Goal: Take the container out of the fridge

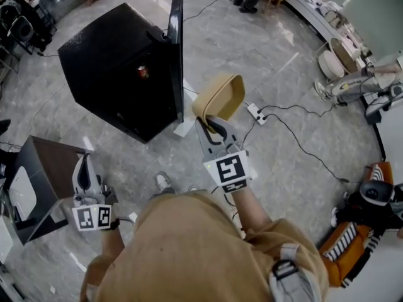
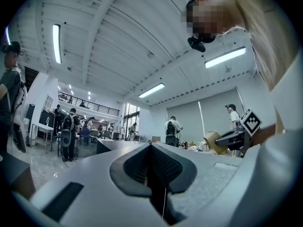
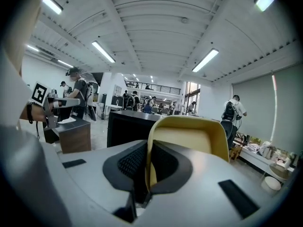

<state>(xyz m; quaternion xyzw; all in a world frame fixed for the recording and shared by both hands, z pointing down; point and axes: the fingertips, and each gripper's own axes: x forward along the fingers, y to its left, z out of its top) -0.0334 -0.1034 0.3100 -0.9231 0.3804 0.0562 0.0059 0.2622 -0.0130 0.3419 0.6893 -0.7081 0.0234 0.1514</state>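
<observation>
A tan, open-topped container (image 1: 220, 97) hangs in the air in front of the small black fridge (image 1: 119, 68). My right gripper (image 1: 212, 126) is shut on its rim; in the right gripper view the thin yellow wall (image 3: 189, 136) runs between the two dark pads. The fridge door (image 1: 177, 49) stands open, and a red can (image 1: 143, 72) shows inside. My left gripper (image 1: 82, 166) is low at the left, over a dark side table (image 1: 47, 168). Its jaws are shut with nothing between them (image 2: 150, 169).
A white power strip (image 1: 256, 113) and black cables lie on the marble floor right of the container. White bowls and shelves (image 1: 334, 55) stand at the far right. A person's legs (image 1: 352, 87) and orange-black gear (image 1: 352, 231) are at the right edge. People stand in the background.
</observation>
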